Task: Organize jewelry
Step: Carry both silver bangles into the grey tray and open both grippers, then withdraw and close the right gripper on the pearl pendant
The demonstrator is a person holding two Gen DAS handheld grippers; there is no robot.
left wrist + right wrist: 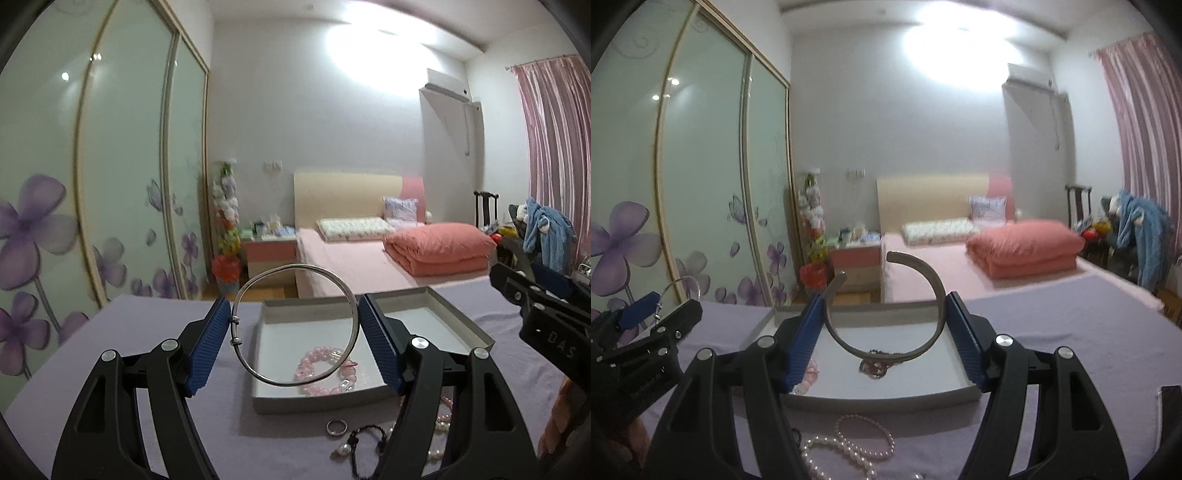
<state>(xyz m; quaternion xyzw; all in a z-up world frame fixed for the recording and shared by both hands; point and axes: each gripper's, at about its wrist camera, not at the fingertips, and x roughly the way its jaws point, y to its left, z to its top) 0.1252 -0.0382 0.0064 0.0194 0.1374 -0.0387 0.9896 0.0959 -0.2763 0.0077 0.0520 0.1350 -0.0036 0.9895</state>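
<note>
Both grippers are carrying bracelets above the two shallow grey trays on the lilac cloth; the left gripper is pinching a thin silver bangle across its width between the blue pads, holding the hoop upright so it is hanging over the left tray, where a pink bead bracelet is already lying; the right gripper is clamping a broad open cuff the same way, gap uppermost, over the right tray, which is holding a dark bead strand; the sorting appears to be going by kind. Loose pieces are waiting on the cloth in front: a small ring, a black cord piece, pearl strands. Nothing is blocking either drop, though the two grippers are working close together.
</note>
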